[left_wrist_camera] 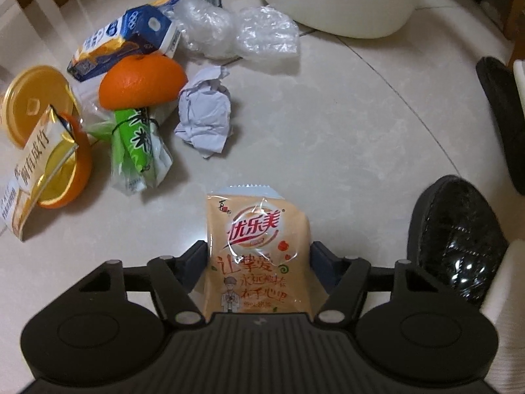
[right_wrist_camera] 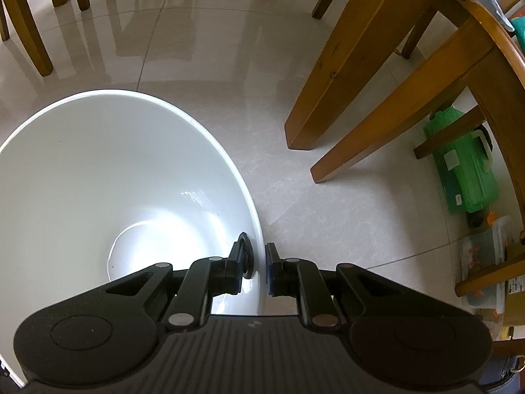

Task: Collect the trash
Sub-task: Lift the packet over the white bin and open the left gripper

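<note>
Presently, left hand-held gripper (left_wrist_camera: 259,256): jaws closed on a peach-coloured milk-tea sachet (left_wrist_camera: 257,252), glossy film with a serrated top edge, held upright above the floor (left_wrist_camera: 344,124) of pale polished tile with thin grout lines. Open tile lies ahead and to the right of the sachet; the trash heap sits to the left, well apart from it. Heap contents: crumpled white paper ball (left_wrist_camera: 205,115), nearest the open tile; two wads of clear plastic wrap (left_wrist_camera: 236,31), crinkled; blue-and-white carton (left_wrist_camera: 131,39), dented; orange half (left_wrist_camera: 142,80), dome up, resting on a green-and-white wrapper (left_wrist_camera: 139,144); second orange piece (left_wrist_camera: 70,170), hollowed, with gold foil inside; yellow round lid (left_wrist_camera: 32,105); printed card pack (left_wrist_camera: 26,170) at the left edge. Black quilted slippers (left_wrist_camera: 456,239), two, bound the right side. Right hand-held gripper (right_wrist_camera: 261,267): jaws narrowly set astride the rim of the white plastic bin (right_wrist_camera: 131,164), one finger inside, one outside, gripping the wall. Bin: smooth, round, nothing visible inside; its base also shows at the top of the left view. Bare tile runs beyond the bin's rim to the wooden chair legs (right_wrist_camera: 361,65). Green plastic case (right_wrist_camera: 466,170) under the furniture, far right.
</note>
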Demonstrator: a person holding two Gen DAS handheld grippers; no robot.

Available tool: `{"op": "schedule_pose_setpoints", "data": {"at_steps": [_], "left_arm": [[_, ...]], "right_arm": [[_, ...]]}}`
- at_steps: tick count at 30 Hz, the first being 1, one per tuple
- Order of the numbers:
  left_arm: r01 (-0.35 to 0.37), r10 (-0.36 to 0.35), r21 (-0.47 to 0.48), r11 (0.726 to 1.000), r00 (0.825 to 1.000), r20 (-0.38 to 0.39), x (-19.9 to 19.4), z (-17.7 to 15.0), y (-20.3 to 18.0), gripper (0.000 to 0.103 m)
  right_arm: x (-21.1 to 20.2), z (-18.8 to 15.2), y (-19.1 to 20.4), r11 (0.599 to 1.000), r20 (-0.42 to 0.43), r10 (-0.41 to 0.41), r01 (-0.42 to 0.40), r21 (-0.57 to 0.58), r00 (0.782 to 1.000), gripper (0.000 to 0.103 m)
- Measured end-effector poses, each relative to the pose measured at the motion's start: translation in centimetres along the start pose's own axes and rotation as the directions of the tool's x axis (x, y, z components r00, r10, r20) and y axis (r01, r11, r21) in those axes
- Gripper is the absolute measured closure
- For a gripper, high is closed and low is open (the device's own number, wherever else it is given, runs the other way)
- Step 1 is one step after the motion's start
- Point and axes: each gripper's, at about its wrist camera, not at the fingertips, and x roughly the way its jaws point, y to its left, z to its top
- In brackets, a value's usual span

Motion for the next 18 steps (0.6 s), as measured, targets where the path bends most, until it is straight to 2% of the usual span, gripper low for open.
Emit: {"op": "schedule_pose_setpoints", "data": {"at_steps": [8,15,18], "left_arm": [[0.003,-0.003,-0.09,0.996,1.0,-0.001,-2.1,1.1,0.6,0.041],[0.008,-0.009,-0.077,0.997,1.0,-0.011,-7.3,3.3,0.2,0.041],[0.007,-0.007,-0.041,0.999,1.0,0.018,-10.7,5.3,-0.2,0.041]], "right_arm": [[0.0,0.1,-0.2,1.0,-0.002,0.007,-0.007,0.01,1.0,0.087],[0.0,0.2,0.1,1.0,-0.003,0.001,-0.001,0.01,1.0,0.087],[0.0,0.3,0.1,1.0,-0.004,0.004,-0.004,0.004,1.0,0.087]]}}
